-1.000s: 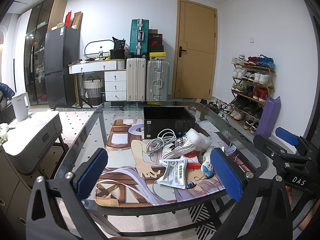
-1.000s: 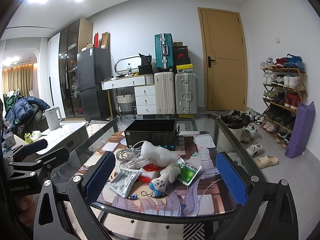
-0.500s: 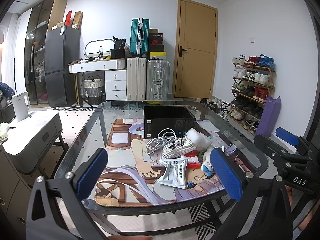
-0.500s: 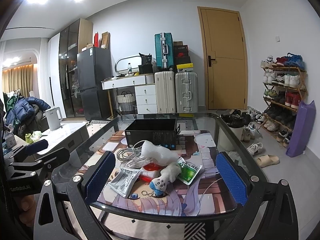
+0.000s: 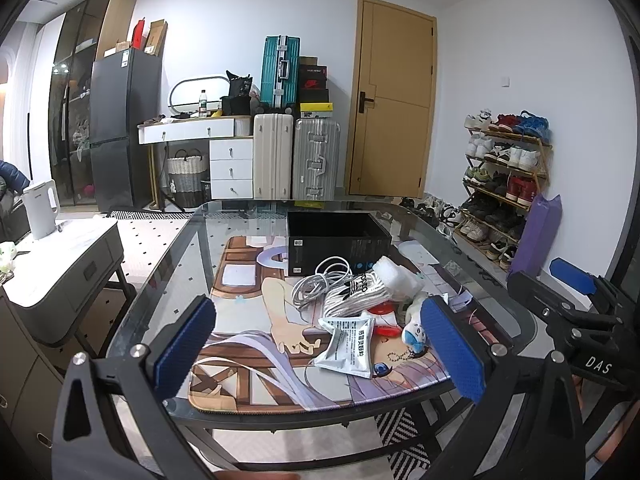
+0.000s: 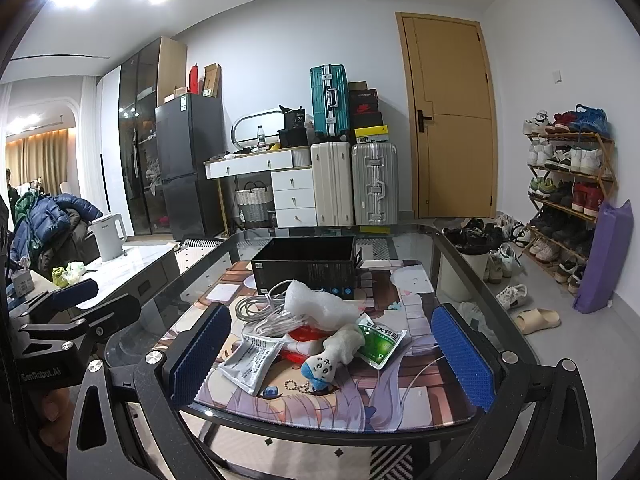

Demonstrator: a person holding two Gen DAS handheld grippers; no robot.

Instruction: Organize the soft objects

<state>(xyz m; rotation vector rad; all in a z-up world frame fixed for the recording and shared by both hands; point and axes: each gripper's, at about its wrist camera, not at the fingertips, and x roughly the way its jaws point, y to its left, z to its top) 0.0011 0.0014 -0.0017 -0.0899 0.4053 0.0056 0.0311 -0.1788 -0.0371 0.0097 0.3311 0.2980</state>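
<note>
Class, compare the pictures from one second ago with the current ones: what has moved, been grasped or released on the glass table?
Nothing visibly changed. Both grippers, left and right, hover with jaws open and empty short of the pile; the white cable coil, plush toy, silver sachet and black box lie as before.

On the tabletop (image 6: 460,256) lies a printed mat (image 6: 404,400), and an open box (image 6: 306,266) stands on the mat's far part. Just before the box sits a heap: a coiled cable (image 6: 260,308) at its left, a foam wrap (image 6: 320,304) in the middle, a medicine sachet (image 6: 380,344) at its right. Nearer the mat's front edge lie a plush keychain toy (image 6: 332,356) and, left of it, a flat packet (image 6: 250,358). A striped sock bundle (image 5: 356,292) rests between cable and foam wrap.
</note>
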